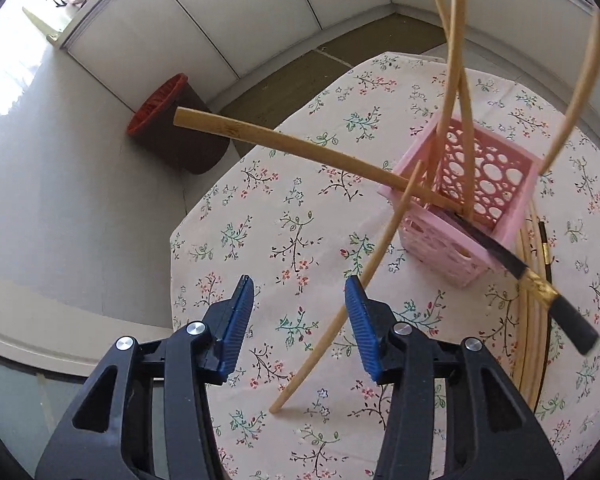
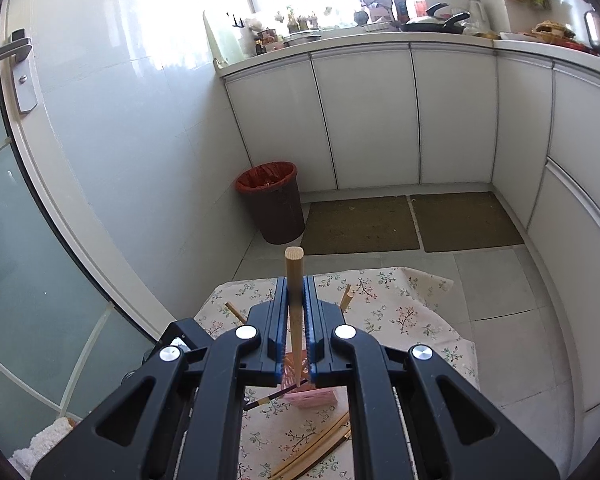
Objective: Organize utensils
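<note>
The left gripper hangs over a round table covered with a flowery cloth, and its two blue ribbed pads stand apart with nothing pinched between them. One pale bamboo chopstick slants down across the cloth. Its lower end is near the table edge in front of the jaws. It passes just behind the right pad, but I cannot tell if it touches that pad. Its upper end leans up against the pink plastic basket with round holes, which stands on the cloth well past the jaws, up and to the right. More bamboo chopsticks stick up out of that basket, and a black chopstick with a gold band pokes out over its rim toward the right. A few more chopsticks lie flat on the cloth just to the right of the basket. The right gripper is squeezed tight on a light wooden chopstick. This stick stands almost upright between the blue pads. Its blunt top sticks out above the jaws, and its thin tip points down at the pink basket right below. On the floor by the white cupboards stands a brown bin with a red liner.
</note>
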